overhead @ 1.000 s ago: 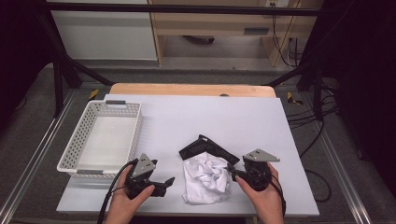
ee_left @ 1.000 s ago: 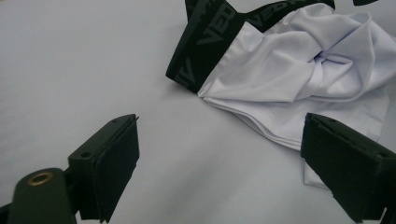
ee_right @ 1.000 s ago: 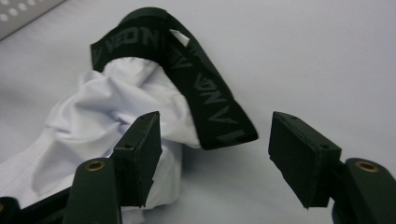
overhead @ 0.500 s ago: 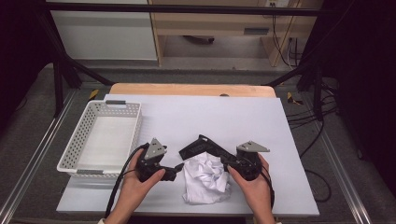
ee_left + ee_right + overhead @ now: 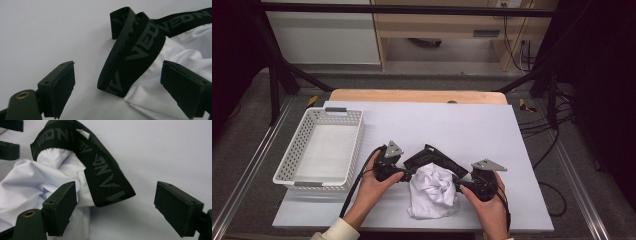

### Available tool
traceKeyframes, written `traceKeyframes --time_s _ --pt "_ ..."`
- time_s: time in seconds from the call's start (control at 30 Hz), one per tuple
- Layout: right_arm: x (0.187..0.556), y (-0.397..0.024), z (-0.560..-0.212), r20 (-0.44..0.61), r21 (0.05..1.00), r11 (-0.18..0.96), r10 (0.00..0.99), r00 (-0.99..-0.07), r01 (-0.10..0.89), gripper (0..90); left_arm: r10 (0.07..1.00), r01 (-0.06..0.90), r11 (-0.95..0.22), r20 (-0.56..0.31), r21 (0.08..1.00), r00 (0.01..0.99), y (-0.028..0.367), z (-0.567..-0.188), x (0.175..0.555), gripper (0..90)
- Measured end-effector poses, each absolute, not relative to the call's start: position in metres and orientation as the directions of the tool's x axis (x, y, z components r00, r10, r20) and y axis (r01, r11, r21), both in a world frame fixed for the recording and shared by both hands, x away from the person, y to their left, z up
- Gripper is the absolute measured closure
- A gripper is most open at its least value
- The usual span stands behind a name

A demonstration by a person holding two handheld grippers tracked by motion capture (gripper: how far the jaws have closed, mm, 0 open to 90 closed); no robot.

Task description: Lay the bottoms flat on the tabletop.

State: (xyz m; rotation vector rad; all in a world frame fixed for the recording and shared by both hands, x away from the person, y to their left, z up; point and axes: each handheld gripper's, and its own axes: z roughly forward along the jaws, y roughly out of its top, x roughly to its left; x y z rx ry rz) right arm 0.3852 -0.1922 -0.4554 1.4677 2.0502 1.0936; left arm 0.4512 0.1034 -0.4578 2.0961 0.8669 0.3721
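The left gripper (image 5: 408, 176) sits low over the table in the person's left hand (image 5: 374, 187), its jaws spread wide and closed on nothing; in the left gripper view the black waistband (image 5: 132, 52) of the garment runs up between them, untouched by either pad, with the white cloth (image 5: 175, 75) just reaching the far jaw. The right gripper (image 5: 458, 188), held in the right hand (image 5: 489, 200), points in from the other side, and its jaws have just been opening: they stand wide apart too, and in the right gripper view a folded end of the waistband (image 5: 100, 170) lies between them with bare table showing on one side, while the white cloth (image 5: 32, 187) bunches up against the nearer jaw (pressing on it or only beside it, I cannot tell). So the crumpled white underwear (image 5: 432, 192) lies squarely between the two grippers, near the front edge of the white table (image 5: 492, 130), its black band (image 5: 432, 160) fanned out on the far side, away from the person. A cable trails from each gripper back toward the person. Off to the left, well apart from the garment, stands a white plastic basket (image 5: 294, 157) with slotted walls.
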Motion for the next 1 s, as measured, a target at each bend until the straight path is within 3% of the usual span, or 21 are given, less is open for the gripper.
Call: traceKeyframes --time_s 0.2,0.33,0.67,0.83,1.0 --pt "0.388 -0.189 -0.463 0.155 0.748 0.144 0.911 -0.383 0.647 20.6 0.692 0.491 -0.496 -0.015 0.717 0.721 0.098 -0.476 0.456 12.9" --pt "0.387 -0.186 -0.463 0.157 0.749 0.159 0.9 -0.406 0.643 29.9 0.686 0.491 -0.497 -0.023 0.715 0.728 0.096 -0.482 0.454 16.1" --pt "0.384 -0.179 -0.46 0.117 0.774 0.215 0.875 -0.469 0.595 51.6 0.668 0.472 -0.5 -0.023 0.726 0.744 0.094 -0.477 0.445 39.8" --pt "0.383 -0.177 -0.459 0.105 0.78 0.229 0.87 -0.483 0.582 56.7 0.658 0.463 -0.469 -0.052 0.752 0.751 0.098 -0.469 0.436 51.6" --pt "0.382 -0.174 -0.458 0.095 0.78 0.243 0.865 -0.493 0.577 60.8 0.625 0.42 -0.477 -0.039 0.772 0.78 0.094 -0.459 0.422 56.7"
